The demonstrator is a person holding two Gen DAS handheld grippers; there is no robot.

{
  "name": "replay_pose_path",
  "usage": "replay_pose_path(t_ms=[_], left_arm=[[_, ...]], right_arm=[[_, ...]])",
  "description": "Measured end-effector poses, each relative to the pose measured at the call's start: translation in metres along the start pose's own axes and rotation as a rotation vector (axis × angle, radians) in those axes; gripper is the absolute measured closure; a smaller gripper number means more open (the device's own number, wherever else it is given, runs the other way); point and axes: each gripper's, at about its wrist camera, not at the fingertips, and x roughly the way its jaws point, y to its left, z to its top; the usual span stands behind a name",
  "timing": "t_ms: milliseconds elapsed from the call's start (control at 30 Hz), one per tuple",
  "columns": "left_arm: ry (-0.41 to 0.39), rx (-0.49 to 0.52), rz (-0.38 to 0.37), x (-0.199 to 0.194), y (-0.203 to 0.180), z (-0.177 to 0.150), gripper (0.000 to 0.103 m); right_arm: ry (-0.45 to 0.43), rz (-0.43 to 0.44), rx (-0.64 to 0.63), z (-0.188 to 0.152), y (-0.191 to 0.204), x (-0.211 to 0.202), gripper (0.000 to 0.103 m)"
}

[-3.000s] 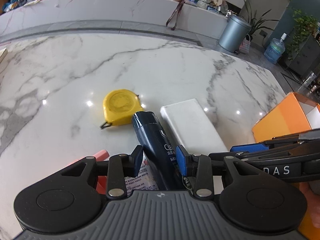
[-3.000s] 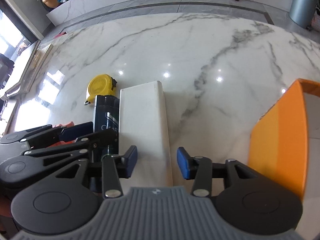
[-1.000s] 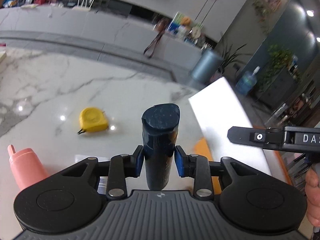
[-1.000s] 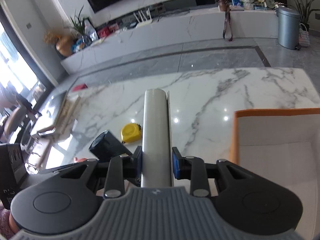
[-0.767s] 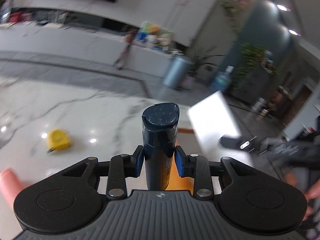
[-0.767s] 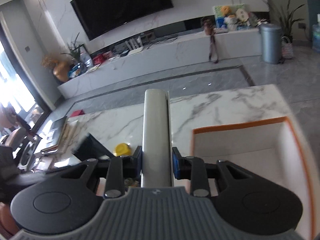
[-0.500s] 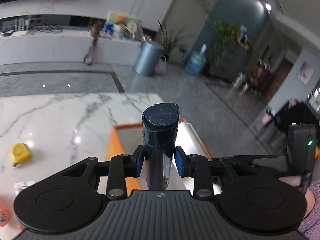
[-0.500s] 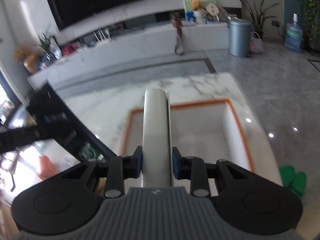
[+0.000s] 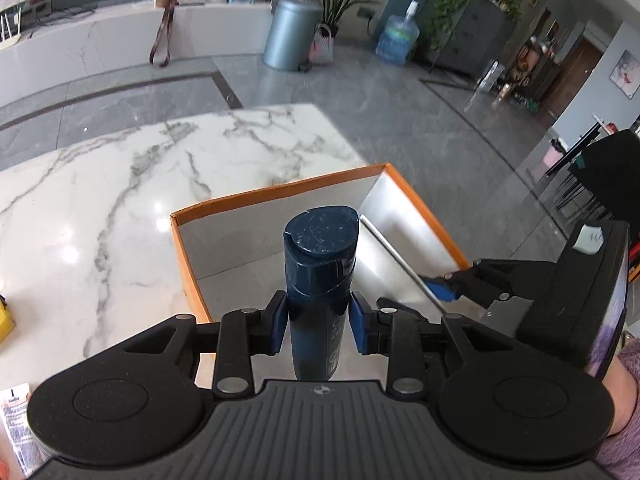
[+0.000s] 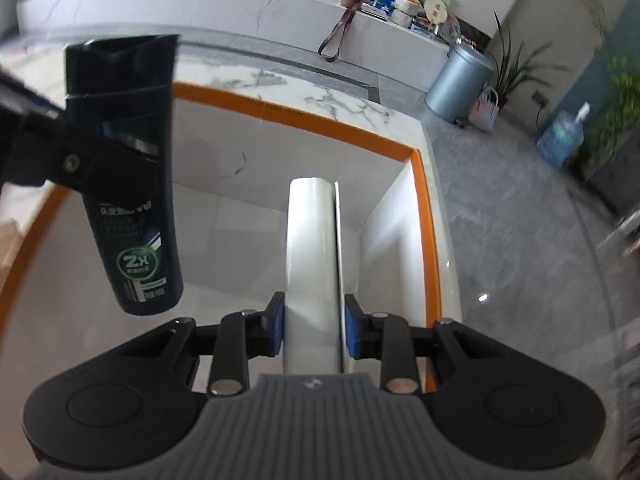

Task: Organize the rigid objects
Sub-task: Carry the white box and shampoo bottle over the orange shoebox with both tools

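Blue pads on two pairs of tongs each press against one object. The left tongs are closed on one dark blue bottle, gripping it around its middle so the flat cap end points away from the camera and the printed label end hangs toward it. In the right wrist view the same bottle hangs in the air to the left of the right tongs, above the box interior, with a green "2X" badge near its lower end. The right tongs are closed on one white flat box, held on edge so its narrow rounded side faces the camera; it extends forward from the pads. In the left wrist view this white box appears to the right of the left tongs, with the right tongs at its near end. Below and ahead of both tongs sits one open orange-rimmed box with white inner walls. It rests on a white marble bench. At the far left of the left tongs, one yellow object lies on the bench, mostly cut off by the frame.
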Motion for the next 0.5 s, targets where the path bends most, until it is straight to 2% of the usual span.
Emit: replay_pose_path(t_ms=[100, 267, 367, 500], left_arm=[[0.023, 0.011, 0.012, 0.01, 0.003, 0.004, 0.066], [0.06, 0.01, 0.004, 0.019, 0.007, 0.008, 0.066], [0.095, 0.007, 0.006, 0.025, 0.009, 0.008, 0.066], [0.122, 0.019, -0.001, 0.031, 0.007, 0.009, 0.066]], right_arm=[[0.031, -0.087, -0.065, 0.002, 0.007, 0.022, 0.073], [0.086, -0.125, -0.128, 0.001, 0.013, 0.045, 0.072], [0.092, -0.122, -0.145, 0.002, 0.013, 0.049, 0.072], [0.096, -0.048, -0.091, 0.008, 0.0, 0.042, 0.071]])
